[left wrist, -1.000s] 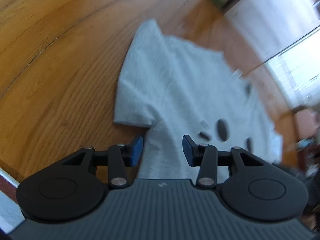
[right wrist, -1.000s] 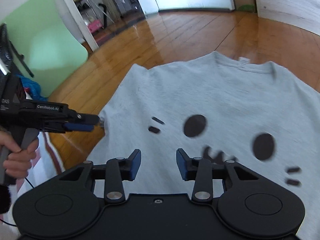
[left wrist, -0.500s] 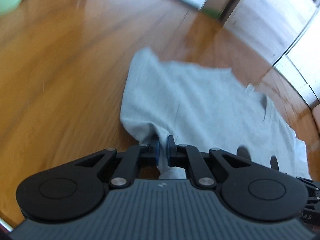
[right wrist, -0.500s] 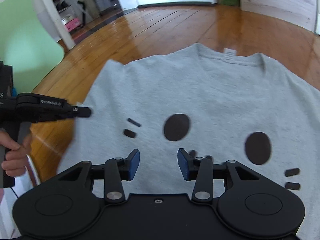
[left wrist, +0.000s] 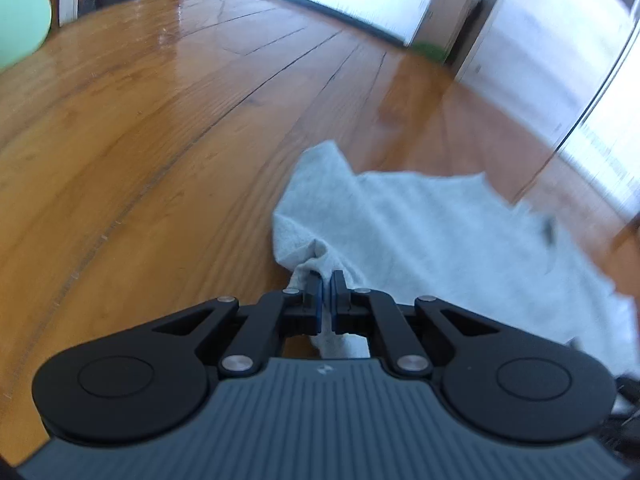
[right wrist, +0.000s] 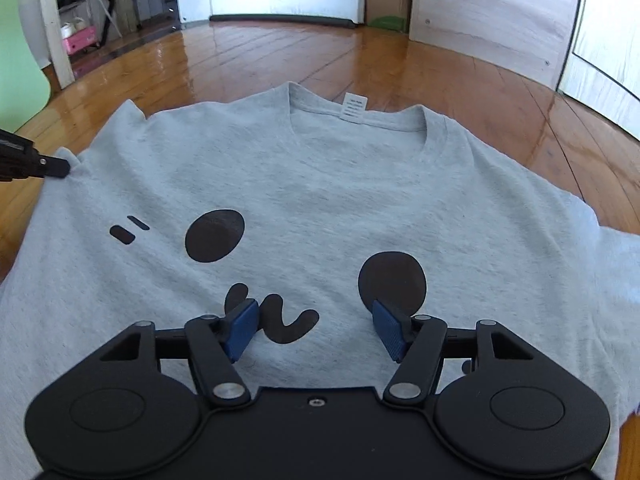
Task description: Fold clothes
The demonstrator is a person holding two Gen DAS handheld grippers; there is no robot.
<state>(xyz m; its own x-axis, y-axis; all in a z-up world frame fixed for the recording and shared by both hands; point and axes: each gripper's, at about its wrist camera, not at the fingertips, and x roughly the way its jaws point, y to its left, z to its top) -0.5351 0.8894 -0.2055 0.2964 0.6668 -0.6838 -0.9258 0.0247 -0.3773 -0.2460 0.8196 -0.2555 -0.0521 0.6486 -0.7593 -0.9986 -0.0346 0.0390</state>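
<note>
since a second ago the left gripper [left wrist: 327, 294] has gone from spread jaws above the sleeve to pinching it, and the right gripper [right wrist: 315, 330] has dropped closer to the chest print with its jaws further apart. the grey t-shirt [right wrist: 320, 184] lies face up on the wooden floor [right wrist: 280, 56], collar and white neck label [right wrist: 354, 107] on the far side, with a black print [right wrist: 215, 235] of two ovals, short dashes and a squiggle across the chest. its left sleeve [left wrist: 316, 216] is bunched into a ridge where the left gripper's blue pads are pressed together on the cloth, and the fabric rises slightly off the boards there; in the right wrist view that gripper's tip meets the sleeve at the shirt's left edge. the right gripper hangs low over the print, its jaws opening, nothing pinched between the blue pads [right wrist: 240, 330]. beyond the shirt stand a white door, a pale wood panel and, far left, a shelf with a pink box [right wrist: 80, 39].
</note>
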